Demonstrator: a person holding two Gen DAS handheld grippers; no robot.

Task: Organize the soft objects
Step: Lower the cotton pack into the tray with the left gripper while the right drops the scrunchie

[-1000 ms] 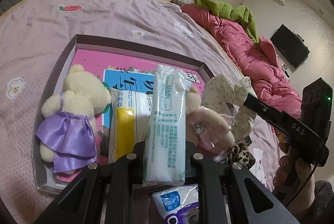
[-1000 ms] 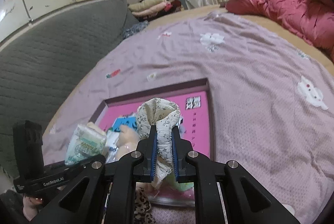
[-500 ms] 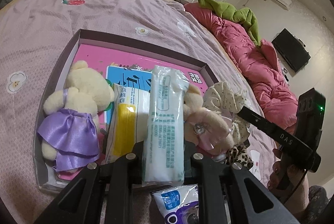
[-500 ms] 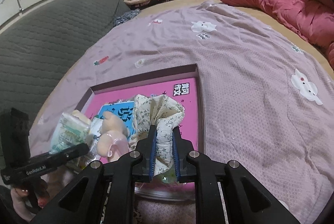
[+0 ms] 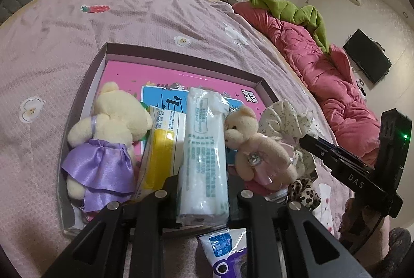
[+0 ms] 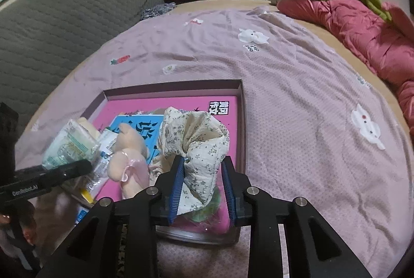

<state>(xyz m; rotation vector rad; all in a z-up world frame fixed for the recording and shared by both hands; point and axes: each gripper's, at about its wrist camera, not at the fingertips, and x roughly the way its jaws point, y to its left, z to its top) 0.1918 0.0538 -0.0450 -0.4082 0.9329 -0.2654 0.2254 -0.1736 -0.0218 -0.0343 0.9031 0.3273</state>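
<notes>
Inside the shallow box (image 6: 242,107) on the bed, the floral scrunchie (image 6: 199,146) sat at its near right corner, between the opening jaws of the right claw (image 6: 203,190). Left of it, the left claw (image 5: 203,196) was clenched on a white wrapped roll (image 5: 204,148), flanked by two teddy bears.

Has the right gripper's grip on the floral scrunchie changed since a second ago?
Yes. The right gripper is opening: its blue fingers, earlier pinching the floral scrunchie, now stand apart, and the scrunchie has spread wider over the pink box.
</notes>
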